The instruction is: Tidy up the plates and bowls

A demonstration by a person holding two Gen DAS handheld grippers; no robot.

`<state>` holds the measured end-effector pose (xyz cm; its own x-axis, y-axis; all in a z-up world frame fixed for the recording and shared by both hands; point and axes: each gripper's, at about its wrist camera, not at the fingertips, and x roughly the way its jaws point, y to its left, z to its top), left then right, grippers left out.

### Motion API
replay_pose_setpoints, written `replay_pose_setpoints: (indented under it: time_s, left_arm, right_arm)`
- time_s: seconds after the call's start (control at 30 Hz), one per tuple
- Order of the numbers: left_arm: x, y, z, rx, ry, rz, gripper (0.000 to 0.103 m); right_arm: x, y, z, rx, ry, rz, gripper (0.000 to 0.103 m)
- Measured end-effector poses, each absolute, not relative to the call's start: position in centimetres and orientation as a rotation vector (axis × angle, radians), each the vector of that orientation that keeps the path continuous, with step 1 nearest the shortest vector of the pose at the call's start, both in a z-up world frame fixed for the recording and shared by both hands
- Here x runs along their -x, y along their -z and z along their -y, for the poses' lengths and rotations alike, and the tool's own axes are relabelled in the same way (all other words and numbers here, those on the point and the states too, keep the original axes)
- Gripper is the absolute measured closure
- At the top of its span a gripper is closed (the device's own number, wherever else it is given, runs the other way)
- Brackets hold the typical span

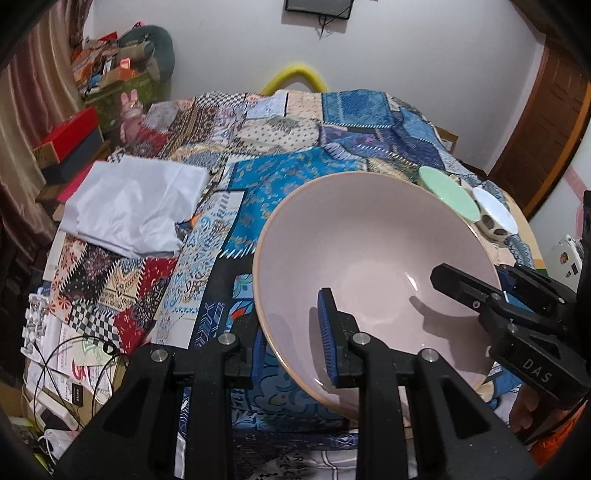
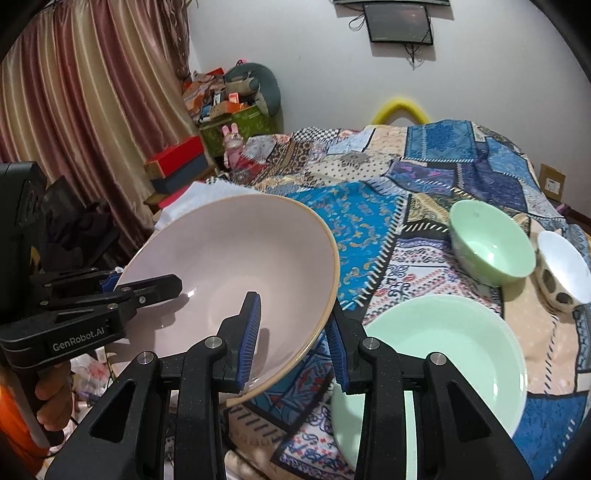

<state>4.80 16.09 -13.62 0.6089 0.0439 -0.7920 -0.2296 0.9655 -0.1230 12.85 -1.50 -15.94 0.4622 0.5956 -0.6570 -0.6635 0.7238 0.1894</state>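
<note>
A large pink bowl (image 1: 373, 258), glossy glazed ware with a wide conical wall and a thin tan rim, is held tilted above a patchwork quilt (image 1: 280, 147) by both tools at once. The left gripper (image 1: 295, 332) is clamped on the bowl's near rim, one ribbed blue pad inside the bowl and the other outside beneath the wall; the right gripper (image 2: 295, 343) grips the opposite rim in the same manner, one blue pad against the inner glaze and one behind the edge. Each gripper is matte black plastic with round metal pins. The quilt, a print of blue, red and cream panels with stitched borders, covers the whole work surface; a folded white cloth (image 1: 133, 206) lies on its left part. Beyond stand a white wall with a dark screen (image 2: 400, 22), striped pink curtains (image 2: 92, 103), a red box (image 2: 177, 155) and a heap of clutter in the corner. The right wrist view alone shows a wide mint-green dish (image 2: 447, 354) lying flat just beside the pink bowl, and looks into a small green bowl (image 2: 491, 243) and a white spotted bowl (image 2: 561, 273) set side by side; the left wrist view shows those two only edge-on, far right.
</note>
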Motion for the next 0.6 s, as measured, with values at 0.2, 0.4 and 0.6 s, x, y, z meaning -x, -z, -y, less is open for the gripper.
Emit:
replay_pose_setpoints:
  time_s: [0.2,0.4,0.6]
  left_arm:
    - [-5.3,15.5,-17.3,0.243,-0.156,-0.937,0.078]
    - [-6.1,17.3,-18.2,0.262,-0.154,-0.97,0.078]
    - [-6.7,18.9,-18.8,0.271,-0.149,-1.0,0.078]
  right_arm:
    - [-13.4,17.2,0.2,0.117,-0.776,-0.809,0.071]
    - [-14.0,18.6,-0.9,0.133,-0.775,-0.851,0.071]
    - [-14.6,20.2,-1.6,0.148,-0.77,-0.9,0.071]
